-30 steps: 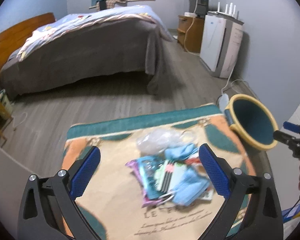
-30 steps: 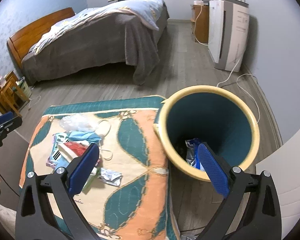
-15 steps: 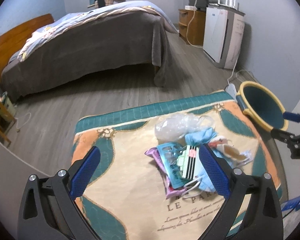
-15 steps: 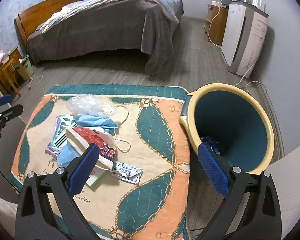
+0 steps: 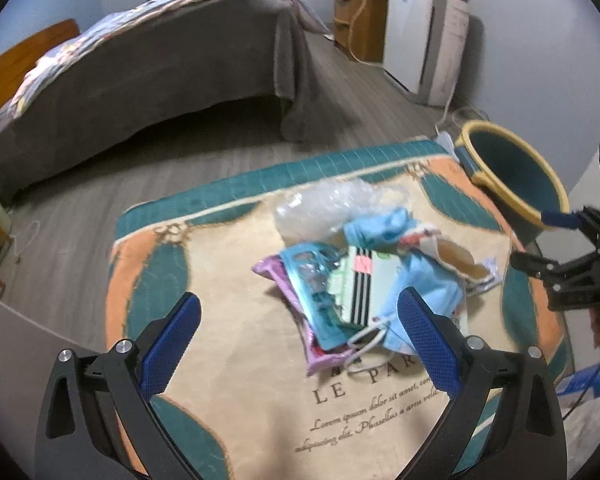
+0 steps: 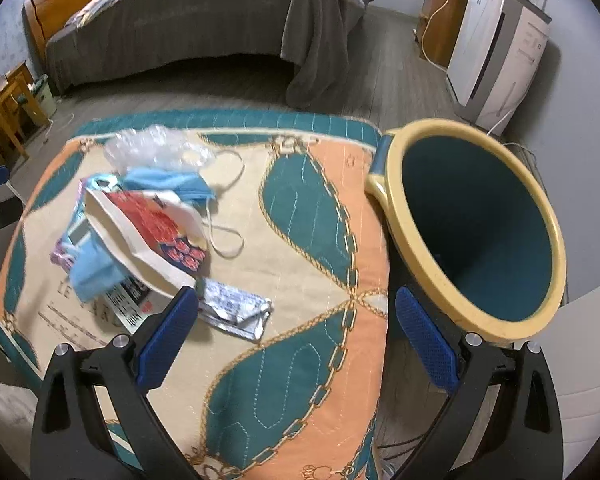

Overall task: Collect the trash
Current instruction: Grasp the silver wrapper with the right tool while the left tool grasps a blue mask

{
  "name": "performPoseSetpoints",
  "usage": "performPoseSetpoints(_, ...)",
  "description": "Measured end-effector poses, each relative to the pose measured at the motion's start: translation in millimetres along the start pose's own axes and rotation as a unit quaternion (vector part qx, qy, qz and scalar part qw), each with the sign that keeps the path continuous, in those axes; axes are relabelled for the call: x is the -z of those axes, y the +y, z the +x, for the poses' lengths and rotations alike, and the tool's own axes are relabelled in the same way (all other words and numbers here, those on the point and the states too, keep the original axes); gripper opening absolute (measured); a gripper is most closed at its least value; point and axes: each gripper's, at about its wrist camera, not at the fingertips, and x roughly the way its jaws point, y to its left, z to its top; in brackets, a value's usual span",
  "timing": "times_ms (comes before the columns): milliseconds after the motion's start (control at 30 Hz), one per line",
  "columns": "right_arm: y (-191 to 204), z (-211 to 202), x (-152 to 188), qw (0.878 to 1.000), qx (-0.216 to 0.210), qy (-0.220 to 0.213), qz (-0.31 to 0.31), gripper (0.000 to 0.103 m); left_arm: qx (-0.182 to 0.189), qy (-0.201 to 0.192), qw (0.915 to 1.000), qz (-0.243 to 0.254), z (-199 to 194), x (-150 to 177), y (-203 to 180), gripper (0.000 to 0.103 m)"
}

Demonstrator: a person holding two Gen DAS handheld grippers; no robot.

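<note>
Left hand-held gripper [image 5: 298, 336]: fingers apart, nothing held | right hand-held gripper [image 6: 296, 330]: fingers apart, nothing held | trash pile [image 5: 364, 268] noted on mat [image 5: 236, 360] | bin [image 6: 476, 232] at 2 o'clock.

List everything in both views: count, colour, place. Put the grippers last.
Quilted mat: one, cream, orange and teal, under the trash.
Round plastic bin: one, teal with yellow rim, at the mat's right edge.
Crumpled clear plastic bag: one, far side of the pile.
Disposable face masks: at least two, light blue, in the pile.
Red-printed paper bag: one, cream, atop the pile.
Silver foil wrapper: one, beside the pile, nearest the bin.
Purple foil packet: one, left of the pile.
Bed: one, grey cover, beyond the mat.
White appliance: one, by the wall.
Left gripper: blue pads, open, empty.
Right gripper: blue pads, open, empty.
</note>
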Motion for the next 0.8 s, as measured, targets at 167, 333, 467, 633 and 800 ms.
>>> performPoseSetpoints(167, 0, 8, 4, 1.0, -0.009, 0.01, -0.01, 0.097, 0.012, 0.003, 0.9996, 0.027, 11, 7, -22, 0.098)
performPoseSetpoints(333, 1, 17, 8, 0.999, -0.013, 0.024, -0.027, 0.097, 0.026, 0.009, 0.9985, 0.047, 20, 10, -44, 0.098)
performPoseSetpoints(467, 1, 25, 13, 0.998, -0.015, 0.034, -0.043, 0.097, 0.045, 0.019, 0.9977, 0.047, 27, 11, -53, 0.098)
performPoseSetpoints(633, 4, 32, 15, 0.997, -0.03, 0.045, -0.05, 0.097, 0.048, 0.025, 0.9971, 0.054, 32, 11, -61, 0.098)
performPoseSetpoints(800, 14, 40, 13, 0.994, -0.044, 0.049, -0.082, 0.097, 0.056, 0.029, 0.9969, 0.047, 35, 11, -61, 0.098)
